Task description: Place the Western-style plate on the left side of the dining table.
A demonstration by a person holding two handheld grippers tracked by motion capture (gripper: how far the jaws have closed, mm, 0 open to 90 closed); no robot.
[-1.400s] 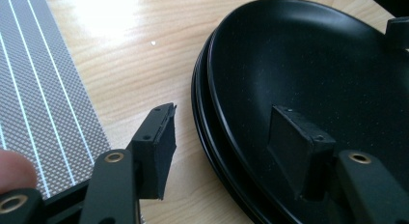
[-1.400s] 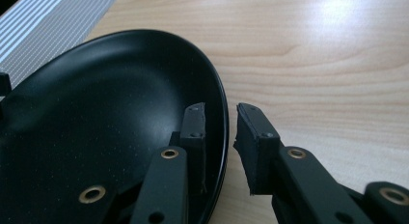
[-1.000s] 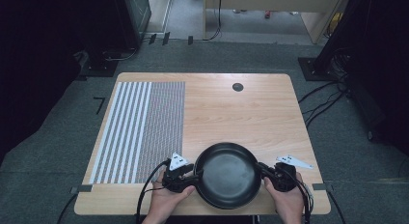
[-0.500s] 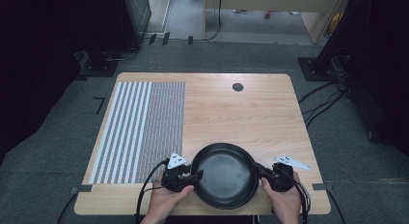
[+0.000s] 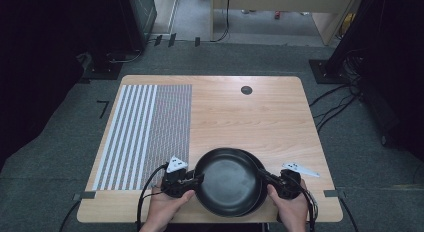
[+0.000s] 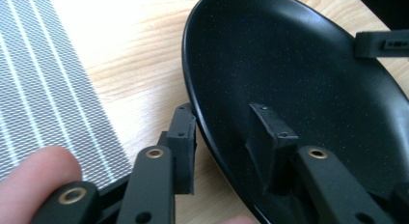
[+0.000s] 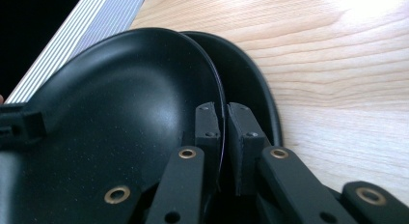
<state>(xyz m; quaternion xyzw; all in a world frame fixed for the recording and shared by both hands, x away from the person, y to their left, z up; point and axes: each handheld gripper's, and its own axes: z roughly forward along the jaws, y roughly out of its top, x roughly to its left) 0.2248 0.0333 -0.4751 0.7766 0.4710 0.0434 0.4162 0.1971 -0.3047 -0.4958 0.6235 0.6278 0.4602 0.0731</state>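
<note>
you are holding a black plate (image 5: 227,181) near the front edge of the desk (image 5: 260,117), with your left gripper (image 5: 192,181) at its left rim and your right gripper (image 5: 266,178) at its right rim. in the right gripper view a second black plate (image 7: 251,84) is showing just beneath and beyond the upper one, and the right gripper's jaws are pinching the upper plate's thin rim, pressed nearly together on it. in the left gripper view the jaws are straddling the rim, one pad inside the dish and one outside; they have just been closing with the rim between them, and the outer pad is standing a sliver off the rim, so the left gripper is not yet clamping. both your hands are coming in low from the desk's front edge, each gripper pointing inward toward the plate. the striped mat (image 5: 145,127) is lying just left of the left gripper. since the earlier frames the plate has barely shifted, staying at the same spot.
</note>
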